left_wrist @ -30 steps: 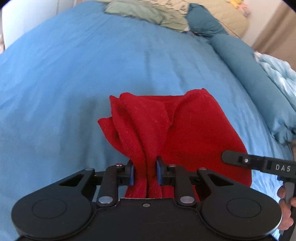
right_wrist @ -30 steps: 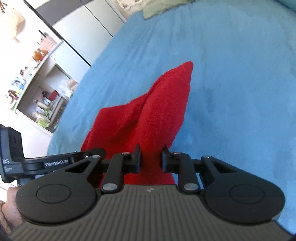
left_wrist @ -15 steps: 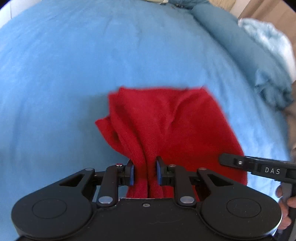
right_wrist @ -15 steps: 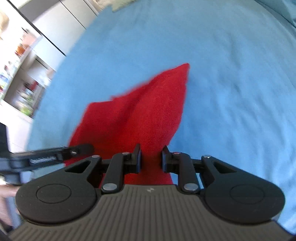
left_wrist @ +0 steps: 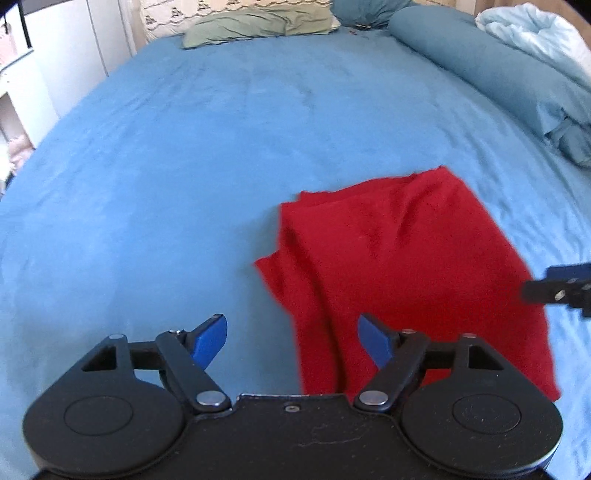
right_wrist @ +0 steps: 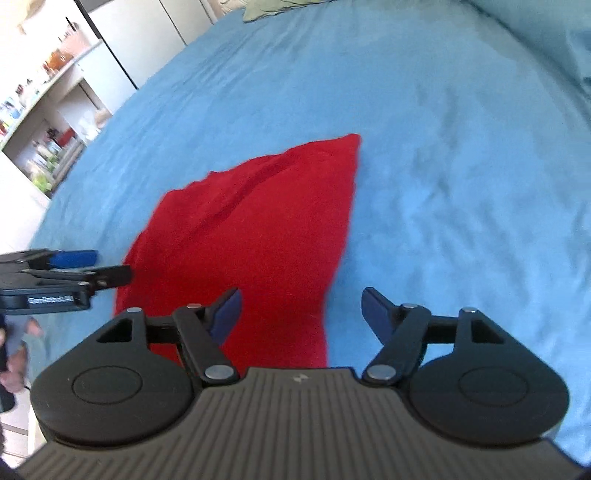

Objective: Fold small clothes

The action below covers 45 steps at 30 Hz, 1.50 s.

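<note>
Looking forward along the left gripper (left_wrist: 291, 338) in the left wrist view, the tool is held low over the blue bed sheet (left_wrist: 177, 177) and angled slightly downward, with its two blue-padded fingers (left_wrist: 208, 338) spread wide and clamping nothing. One red terry-cloth garment (left_wrist: 410, 266) lies folded on the sheet, ahead and to the right of the gripper centre; its near edge passes beneath the right-hand finger, though contact cannot be confirmed. One tip of the right gripper (left_wrist: 554, 286) enters from the right frame edge, above the garment's right side. One green pillow (left_wrist: 258, 22) lies at the head of the bed, and one rolled teal bolster (left_wrist: 498, 74) lies along the right side. In the right wrist view, the right gripper (right_wrist: 301, 310) is likewise held low and tilted down toward the sheet (right_wrist: 461, 166), fingers (right_wrist: 376, 310) fully parted and empty. The same single garment (right_wrist: 258, 229) lies flat, tapering to a far corner, its near edge under the left-hand finger and the gripper body. The left gripper (right_wrist: 92, 264) projects in from the left frame edge, its tip just beside the garment's left border, with part of the person's hand (right_wrist: 14, 365) visible below it. One white shelving unit (right_wrist: 48, 122) stands beyond the bed.
</note>
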Motion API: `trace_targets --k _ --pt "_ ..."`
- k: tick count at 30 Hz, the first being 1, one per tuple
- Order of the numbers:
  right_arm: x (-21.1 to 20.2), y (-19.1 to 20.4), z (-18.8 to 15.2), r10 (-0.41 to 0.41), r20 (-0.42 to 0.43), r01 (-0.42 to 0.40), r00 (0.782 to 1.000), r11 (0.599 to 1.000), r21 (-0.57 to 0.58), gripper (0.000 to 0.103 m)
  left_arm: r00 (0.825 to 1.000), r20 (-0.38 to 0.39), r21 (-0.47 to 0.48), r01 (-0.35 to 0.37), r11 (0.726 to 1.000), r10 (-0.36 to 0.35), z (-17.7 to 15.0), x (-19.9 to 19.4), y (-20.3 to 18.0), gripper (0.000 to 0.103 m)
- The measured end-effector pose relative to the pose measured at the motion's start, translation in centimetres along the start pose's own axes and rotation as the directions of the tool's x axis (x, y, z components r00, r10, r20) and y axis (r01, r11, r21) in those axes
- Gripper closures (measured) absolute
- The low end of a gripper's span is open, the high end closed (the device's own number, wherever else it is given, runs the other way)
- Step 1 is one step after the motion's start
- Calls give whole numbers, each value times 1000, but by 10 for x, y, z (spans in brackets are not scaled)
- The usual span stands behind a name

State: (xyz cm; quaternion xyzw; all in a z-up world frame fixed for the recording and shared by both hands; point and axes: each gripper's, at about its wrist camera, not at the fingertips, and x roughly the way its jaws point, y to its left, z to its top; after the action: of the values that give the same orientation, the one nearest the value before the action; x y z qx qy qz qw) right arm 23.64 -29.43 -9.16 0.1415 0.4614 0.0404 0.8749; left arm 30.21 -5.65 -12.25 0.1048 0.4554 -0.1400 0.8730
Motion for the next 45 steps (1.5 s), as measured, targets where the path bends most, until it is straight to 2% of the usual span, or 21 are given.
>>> trace_targets --k 4,8,12,16,19,24,26,27,29,31,36,42,45 --pt "1 -5 -12 -67 40 67 997 998 -5 14 999 22 -7 -35 999 35 -23 7 8 21" --pt "19 -16 -29 -118 66 120 991 993 -24 12 997 53 10 -61 998 60 -43 25 5 20" --pt "29 -21 -48 -118 140 127 983 990 -55 4 989 136 -8 -60 998 61 -58 30 6 19" --pt "20 -24 -54 -96 202 104 975 994 -29 4 980 184 -28 -66 997 70 -63 17 7 20" --pt "-11 -11 -56 -110 279 121 954 992 -23 4 967 235 -41 -94 995 102 -61 -16 5 20" --pt "-95 23 -62 -92 359 97 929 995 5 0 948 302 -81 -77 994 98 -61 -119 4 16" --pt "-132 40 -67 -116 372 119 921 993 15 0 943 317 -93 -72 993 98 -63 -158 2 4" --pt "-146 47 -70 -126 381 131 916 991 13 0 934 340 -104 -77 992 108 -67 -182 1 0" --pt "-177 63 -80 -159 400 171 903 985 5 0 919 374 -118 -87 989 126 -73 -217 -3 0" --pt "-202 77 -89 -189 389 208 901 978 -7 0 912 383 -132 -100 986 144 -81 -248 -7 0" --pt "-253 102 -119 -228 384 248 895 969 -1 0 904 393 -147 -118 982 167 -109 -300 -19 0" --pt "-293 118 -161 -253 355 267 900 964 9 0 920 356 -173 -109 979 165 -140 -313 -21 0" --pt "-302 126 -185 -277 340 291 899 957 12 0 922 342 -167 -129 978 180 -158 -315 -25 0"
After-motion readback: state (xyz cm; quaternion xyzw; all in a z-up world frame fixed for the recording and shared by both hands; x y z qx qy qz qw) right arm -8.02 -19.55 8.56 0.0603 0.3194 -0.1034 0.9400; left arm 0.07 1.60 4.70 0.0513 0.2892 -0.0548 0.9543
